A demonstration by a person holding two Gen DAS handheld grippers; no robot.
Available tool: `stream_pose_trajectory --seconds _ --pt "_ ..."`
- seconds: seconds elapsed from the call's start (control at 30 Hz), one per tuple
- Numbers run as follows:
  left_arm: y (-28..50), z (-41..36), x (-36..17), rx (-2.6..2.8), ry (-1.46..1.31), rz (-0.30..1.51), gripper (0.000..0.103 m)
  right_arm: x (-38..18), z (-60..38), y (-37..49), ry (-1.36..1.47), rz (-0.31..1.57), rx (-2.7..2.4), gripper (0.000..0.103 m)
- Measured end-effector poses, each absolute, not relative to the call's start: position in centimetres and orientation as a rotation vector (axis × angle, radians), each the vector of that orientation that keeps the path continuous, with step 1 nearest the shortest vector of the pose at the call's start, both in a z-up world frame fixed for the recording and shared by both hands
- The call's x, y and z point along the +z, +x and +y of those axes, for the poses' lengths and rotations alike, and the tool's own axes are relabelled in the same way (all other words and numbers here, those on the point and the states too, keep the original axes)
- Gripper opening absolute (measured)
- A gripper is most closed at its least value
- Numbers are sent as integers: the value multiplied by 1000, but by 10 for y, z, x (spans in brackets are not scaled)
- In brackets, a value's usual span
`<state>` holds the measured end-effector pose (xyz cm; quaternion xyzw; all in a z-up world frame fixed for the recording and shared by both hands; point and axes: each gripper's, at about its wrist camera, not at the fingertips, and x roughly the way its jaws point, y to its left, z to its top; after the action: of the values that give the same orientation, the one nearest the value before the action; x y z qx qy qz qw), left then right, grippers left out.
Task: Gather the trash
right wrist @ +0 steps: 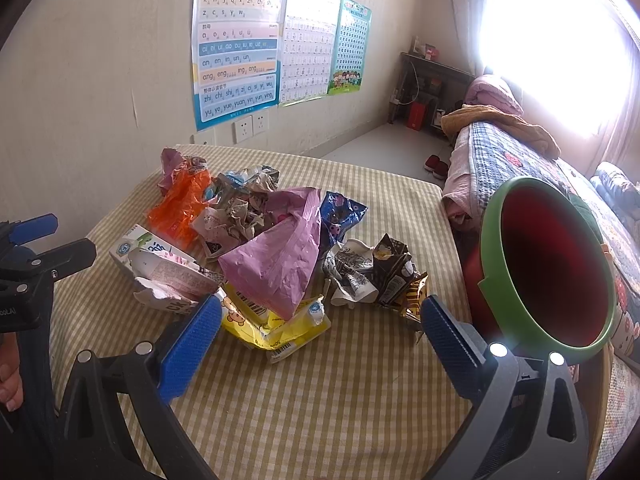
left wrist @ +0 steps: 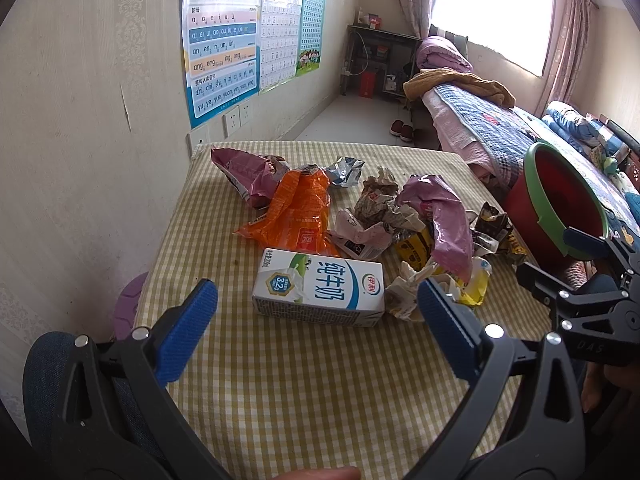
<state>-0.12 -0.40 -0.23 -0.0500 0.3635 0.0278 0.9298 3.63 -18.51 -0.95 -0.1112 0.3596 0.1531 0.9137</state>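
A heap of trash lies on the checked tablecloth (left wrist: 304, 392): a white milk carton (left wrist: 320, 288), an orange bag (left wrist: 294, 216), pink bags (left wrist: 444, 216), crumpled paper (left wrist: 380, 200), a yellow wrapper (right wrist: 268, 320) and a dark wrapper (right wrist: 394, 268). A red bin with a green rim (right wrist: 556, 264) stands at the table's right edge, tilted toward me. My left gripper (left wrist: 318, 304) is open and empty, just short of the milk carton. My right gripper (right wrist: 320, 316) is open and empty in front of the yellow wrapper and pink bag (right wrist: 276, 264). The right gripper also shows in the left wrist view (left wrist: 560, 256).
The table stands against a wall with posters (left wrist: 224, 36) and sockets (left wrist: 236, 118). A bed with quilts (left wrist: 500, 128) runs along the right. A purple stool (left wrist: 128, 304) sits left of the table. Slippers (left wrist: 402, 130) lie on the floor beyond.
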Motion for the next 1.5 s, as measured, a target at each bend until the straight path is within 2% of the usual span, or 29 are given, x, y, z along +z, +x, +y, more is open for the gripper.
stream_pose_trajectory --seconds 1.13,1.5 --pt "-2 -2 -3 59 -118 751 98 -11 -189 42 -213 751 297 96" --pt "9 10 -13 58 -191 822 98 -19 -194 57 -186 820 297 96"
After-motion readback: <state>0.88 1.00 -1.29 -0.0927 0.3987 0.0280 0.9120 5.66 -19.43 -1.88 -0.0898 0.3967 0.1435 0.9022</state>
